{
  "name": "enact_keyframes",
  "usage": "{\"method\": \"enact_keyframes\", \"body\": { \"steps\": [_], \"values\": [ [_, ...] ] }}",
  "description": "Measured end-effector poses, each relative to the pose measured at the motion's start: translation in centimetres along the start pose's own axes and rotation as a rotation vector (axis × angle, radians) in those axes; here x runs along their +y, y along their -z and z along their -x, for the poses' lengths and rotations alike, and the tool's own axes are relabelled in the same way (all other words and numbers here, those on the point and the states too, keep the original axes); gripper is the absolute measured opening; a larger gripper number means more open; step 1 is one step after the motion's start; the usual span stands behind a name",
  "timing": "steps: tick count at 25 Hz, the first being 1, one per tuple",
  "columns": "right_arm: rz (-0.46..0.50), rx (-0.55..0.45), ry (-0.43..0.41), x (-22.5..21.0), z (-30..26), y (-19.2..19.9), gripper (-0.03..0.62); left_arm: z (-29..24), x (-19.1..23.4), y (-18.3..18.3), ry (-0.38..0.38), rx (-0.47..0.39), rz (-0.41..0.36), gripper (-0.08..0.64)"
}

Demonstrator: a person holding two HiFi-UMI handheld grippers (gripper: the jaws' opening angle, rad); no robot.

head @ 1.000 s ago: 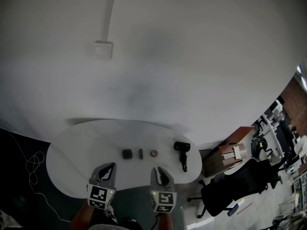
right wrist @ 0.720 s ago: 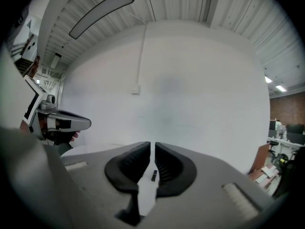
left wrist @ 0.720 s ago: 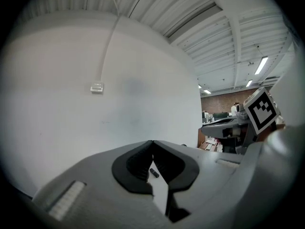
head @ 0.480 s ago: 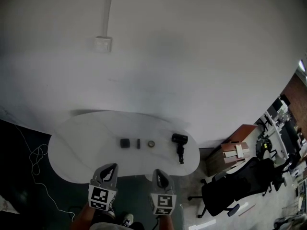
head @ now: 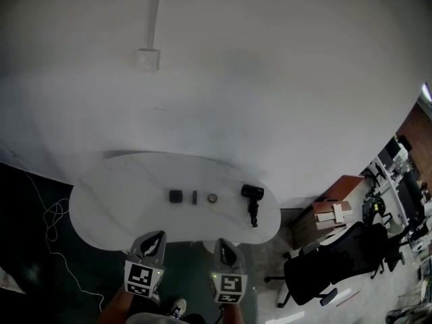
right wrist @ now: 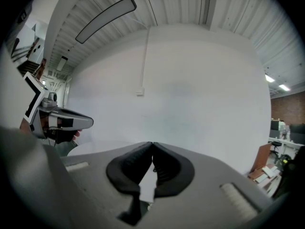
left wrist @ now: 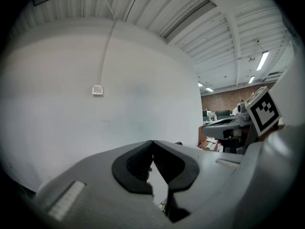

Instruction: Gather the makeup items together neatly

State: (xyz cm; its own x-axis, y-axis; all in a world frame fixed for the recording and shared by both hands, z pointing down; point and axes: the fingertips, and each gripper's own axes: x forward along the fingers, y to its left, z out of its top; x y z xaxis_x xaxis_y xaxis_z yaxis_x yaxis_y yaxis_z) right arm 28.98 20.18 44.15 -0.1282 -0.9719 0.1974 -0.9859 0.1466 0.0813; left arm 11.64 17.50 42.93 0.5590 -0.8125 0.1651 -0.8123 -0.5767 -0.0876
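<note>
Open tabletop left of item row

Left gripper and right gripper side by side at near edge of table.

On table ahead of jaws, row running left to right:
- small square case, just right of left jaws' line
- slim tube, between both jaws' lines
- small round pot, just left of right jaws' line
- hair dryer, right of right jaws, apart from pot

Wall box on wall far ahead of left jaws. Cable on floor left of left jaws. Wooden cabinet and office chair right of right jaws, beyond table end.
</note>
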Motion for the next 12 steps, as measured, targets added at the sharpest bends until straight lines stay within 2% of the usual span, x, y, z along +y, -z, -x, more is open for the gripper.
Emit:
{"method": "enact_keyframes", "body": {
  "steps": [12],
  "values": [
    [-0.005,-0.008,-0.004,-0.34,0.16,0.05,0.006,-0.14,-0.6,0.14,0.0,0.007,-0.003,0.011]
  ]
}}
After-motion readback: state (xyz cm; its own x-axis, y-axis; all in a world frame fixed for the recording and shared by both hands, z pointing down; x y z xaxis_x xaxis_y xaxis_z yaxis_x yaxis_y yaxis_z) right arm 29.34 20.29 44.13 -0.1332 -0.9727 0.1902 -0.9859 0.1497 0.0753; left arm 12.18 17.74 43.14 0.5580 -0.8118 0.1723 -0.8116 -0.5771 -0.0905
